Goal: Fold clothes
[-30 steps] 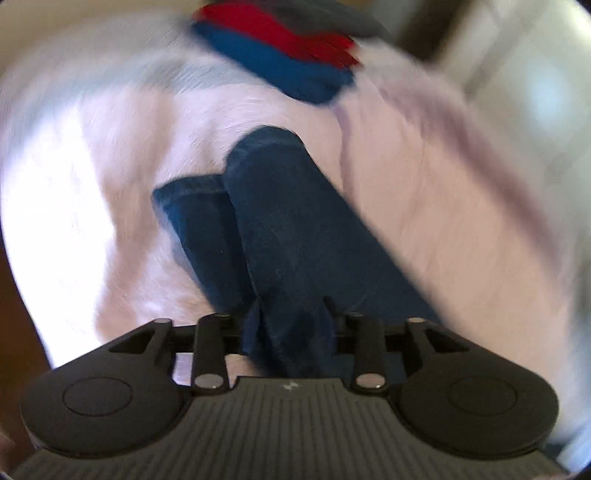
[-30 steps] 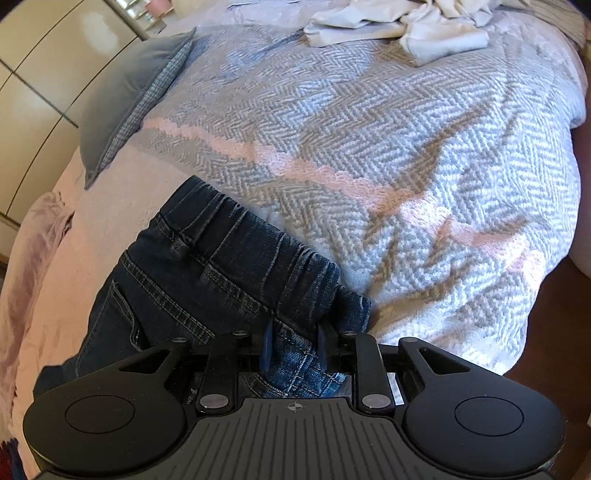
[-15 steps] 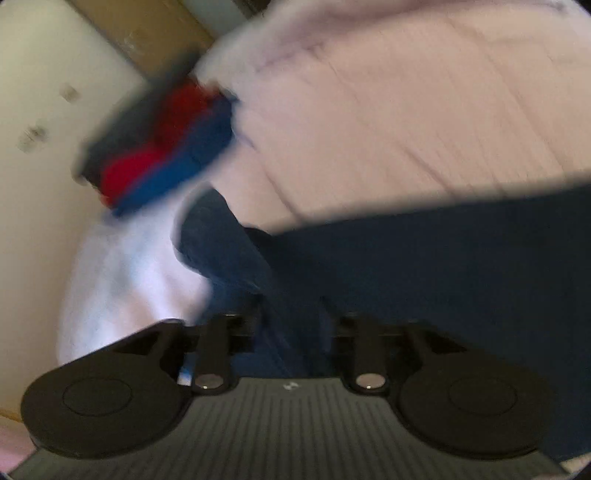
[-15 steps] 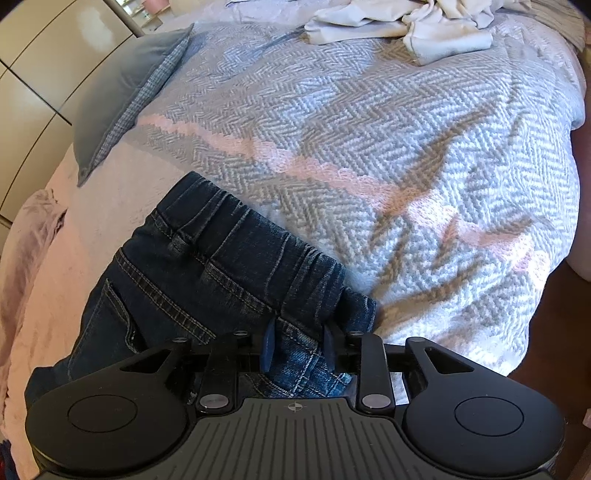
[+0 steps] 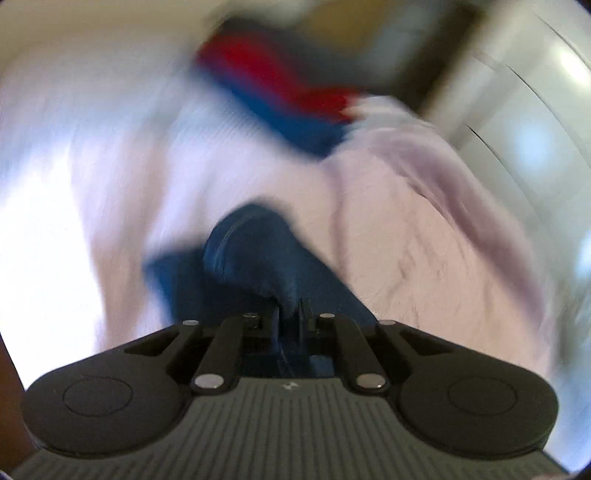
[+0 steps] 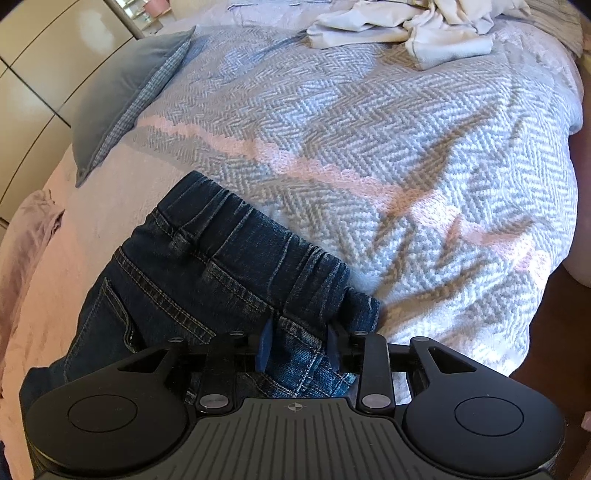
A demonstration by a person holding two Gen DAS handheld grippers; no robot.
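One pair of dark blue jeans (image 6: 207,280) is lying on the bed, its gathered elastic waistband running from about ten o'clock toward four o'clock in the right wrist view, with tan stitching, belt loops and a back pocket showing. The right gripper (image 6: 297,349) is sitting at six o'clock over the waistband corner, its two blue fingers (image 6: 263,345) spread apart with the denim lying loose between them. In the blurred left wrist view the left gripper (image 5: 290,319) is pinching a fold of the jeans (image 5: 255,254), its fingers drawn narrow on the cloth, and the leg is trailing up toward twelve o'clock. The jeans are resting partly on a pink sheet (image 6: 92,221) and beside a grey-and-white herringbone blanket (image 6: 369,129). One grey pillow (image 6: 122,96) is lying at ten o'clock, one crumpled pale garment (image 6: 413,26) at one o'clock. A red and blue bundle (image 5: 280,96) is showing at twelve o'clock in the left view, too blurred to identify.
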